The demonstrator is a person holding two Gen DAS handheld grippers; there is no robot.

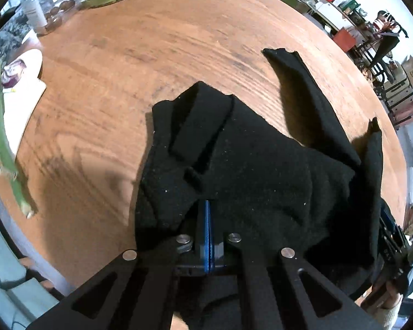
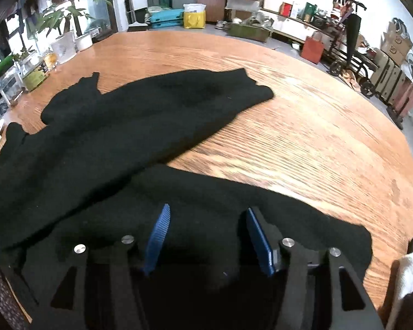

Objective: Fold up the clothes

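black garment pinched in left hand-held gripper

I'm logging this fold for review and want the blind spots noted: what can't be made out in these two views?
- Left wrist view: the left hand-held gripper has its jaws closed on the black garment; the fingertips are buried in cloth.
- Left wrist view: the garment's near hem is hidden behind the gripper body.
- Right wrist view: the right hand-held gripper is open over the garment; whether it touches the cloth is unclear.
- Right wrist view: the jars have labels too small to read.
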